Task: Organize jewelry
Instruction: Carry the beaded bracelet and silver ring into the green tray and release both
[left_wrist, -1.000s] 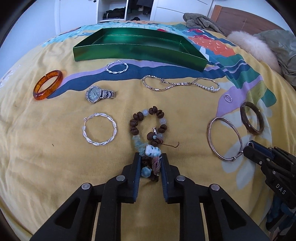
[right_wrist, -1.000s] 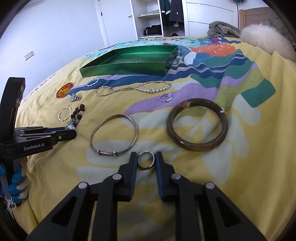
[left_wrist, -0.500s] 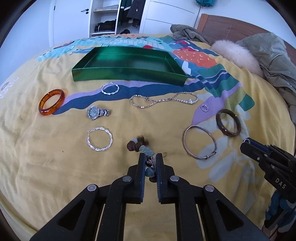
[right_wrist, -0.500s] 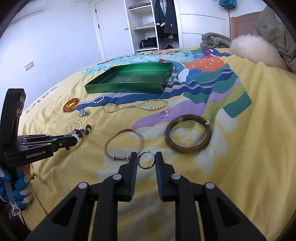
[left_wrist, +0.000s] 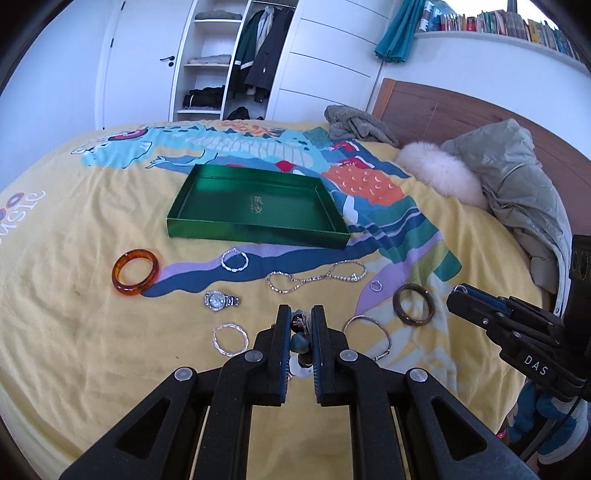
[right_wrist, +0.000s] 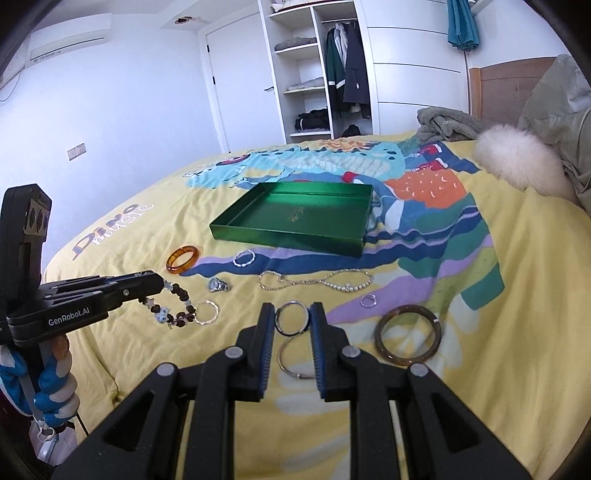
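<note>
My left gripper (left_wrist: 300, 314) is shut on a brown and blue beaded bracelet (left_wrist: 298, 341), held above the bed; the bracelet hangs from the gripper in the right wrist view (right_wrist: 173, 306). My right gripper (right_wrist: 291, 314) is shut on a small silver ring (right_wrist: 291, 318), also lifted. An empty green tray (left_wrist: 258, 232) lies further back, also in the right wrist view (right_wrist: 288, 236). Loose jewelry lies on the yellow bedspread between tray and grippers.
On the bed lie an amber bangle (left_wrist: 135, 271), a watch (left_wrist: 218, 300), two twisted silver hoops (left_wrist: 230, 339), a chain necklace (left_wrist: 314, 278), a small ring (left_wrist: 375, 285), a brown bangle (left_wrist: 413, 304) and a thin metal bangle (left_wrist: 367, 334). Clothes and a fur pillow (left_wrist: 439, 173) lie at the right.
Both grippers rose from the bedspread. The left one closed on the beaded bracelet and lifted it; the right one lifted the small ring.
</note>
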